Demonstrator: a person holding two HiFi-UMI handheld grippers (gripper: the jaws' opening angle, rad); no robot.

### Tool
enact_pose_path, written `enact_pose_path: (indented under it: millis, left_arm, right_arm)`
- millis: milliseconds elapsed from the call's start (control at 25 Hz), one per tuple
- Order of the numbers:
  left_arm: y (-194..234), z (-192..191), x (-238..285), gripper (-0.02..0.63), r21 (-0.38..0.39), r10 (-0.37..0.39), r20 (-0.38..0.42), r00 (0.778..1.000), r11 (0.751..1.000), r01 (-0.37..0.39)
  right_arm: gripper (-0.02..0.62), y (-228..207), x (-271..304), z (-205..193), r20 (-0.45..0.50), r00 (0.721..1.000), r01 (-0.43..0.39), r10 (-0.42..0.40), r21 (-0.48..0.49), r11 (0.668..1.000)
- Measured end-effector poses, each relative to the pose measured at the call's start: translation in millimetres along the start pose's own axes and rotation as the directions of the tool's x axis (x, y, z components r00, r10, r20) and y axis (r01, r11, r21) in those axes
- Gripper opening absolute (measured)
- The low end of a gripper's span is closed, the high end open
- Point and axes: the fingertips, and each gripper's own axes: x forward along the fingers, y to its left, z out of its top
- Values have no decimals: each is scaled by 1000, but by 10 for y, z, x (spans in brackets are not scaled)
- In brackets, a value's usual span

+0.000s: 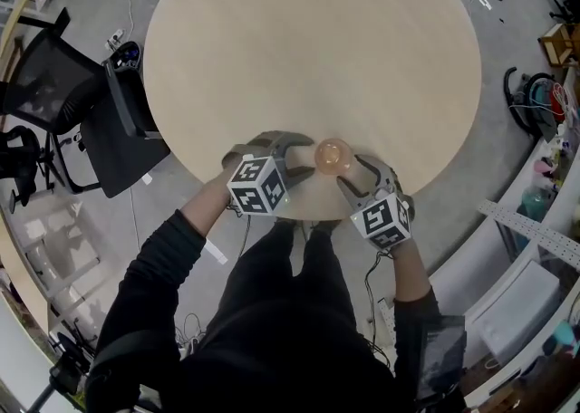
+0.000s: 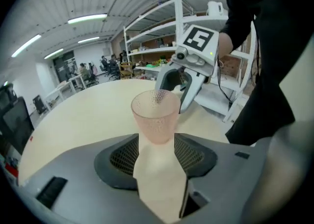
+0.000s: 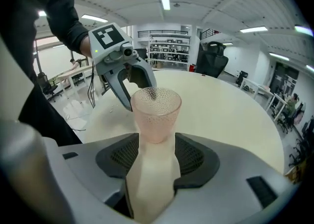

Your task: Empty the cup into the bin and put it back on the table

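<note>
Reaching for the cup (image 1: 333, 156) on the counter (image 1: 308, 40), I hold my left hand-held gripper (image 1: 304, 159) and right hand-held gripper (image 1: 352, 174) wide and empty; next, I should probably close one round it.

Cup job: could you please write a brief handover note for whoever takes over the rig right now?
Left gripper: fingers open, holding nothing.
Right gripper: fingers open, holding nothing.
Cup: upright on the table near the person's edge, between the two grippers and free of both. It looks empty.
Bin: not in view.
Done: unclear. If the cup has already been emptied, the job is finished.
Left: otherwise grasp the cup, tip it into the bin and set it back on the table.
</note>
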Motion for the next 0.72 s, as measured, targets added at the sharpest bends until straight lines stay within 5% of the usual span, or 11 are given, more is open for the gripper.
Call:
enact_pose_path:
  millis: [120, 720]
  left_arm:
    - [-1, -38, 58, 221, 90, -5, -35, 999, 996, 8]
    - [-79, 157, -68, 221, 17, -62, 40, 997, 998, 62]
  right_arm:
    - [221, -9, 34, -3, -17, 1000, -4, 3, -65, 998]
    - [221, 103, -99, 241, 52, 997, -52, 51, 6, 999]
